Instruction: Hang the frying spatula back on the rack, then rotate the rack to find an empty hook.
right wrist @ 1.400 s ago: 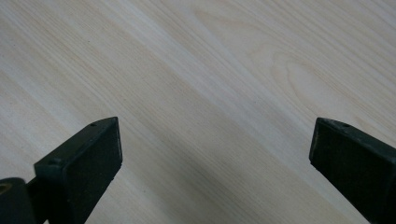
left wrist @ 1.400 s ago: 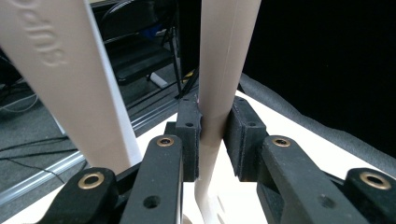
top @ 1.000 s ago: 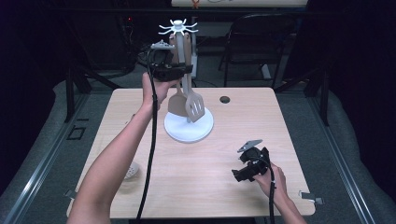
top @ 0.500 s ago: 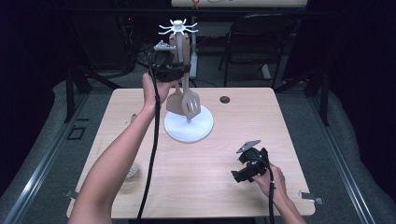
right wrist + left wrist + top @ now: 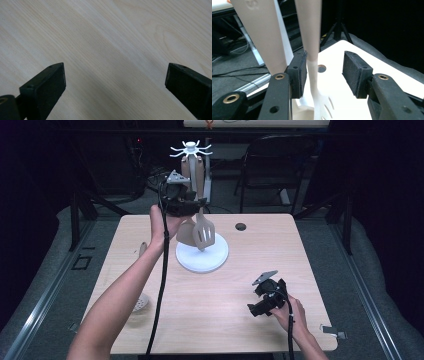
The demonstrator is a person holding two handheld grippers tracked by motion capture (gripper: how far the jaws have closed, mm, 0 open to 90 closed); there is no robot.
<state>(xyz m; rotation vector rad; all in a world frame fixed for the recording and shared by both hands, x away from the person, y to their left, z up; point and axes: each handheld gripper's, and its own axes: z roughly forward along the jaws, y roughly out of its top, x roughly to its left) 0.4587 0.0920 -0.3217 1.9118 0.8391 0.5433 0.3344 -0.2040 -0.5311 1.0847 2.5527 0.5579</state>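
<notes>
A white utensil rack (image 5: 215, 260) with a round base and a hooked top (image 5: 190, 150) stands at the table's far middle. A slotted spatula (image 5: 204, 232) and a second tan utensil (image 5: 186, 234) hang from it. My left gripper (image 5: 192, 202) is raised at the spatula's handle. Its jaws have just been opening. In the left gripper view the handle (image 5: 310, 30) runs between the pads of the left gripper (image 5: 324, 67), close to the left pad (image 5: 298, 72) and well apart from the other. My right gripper (image 5: 255, 307) rests low over the bare wood (image 5: 115, 80), open with nothing between its pads.
A slotted spoon (image 5: 141, 302) lies on the table's left side beside my left forearm. A small round hole (image 5: 240, 226) sits in the tabletop right of the rack. A dark chair (image 5: 280, 165) and stands are behind the table.
The left gripper's jaws have spread apart around the spatula handle, and the gripper sits slightly lower in the picture. The right gripper has kept still.
</notes>
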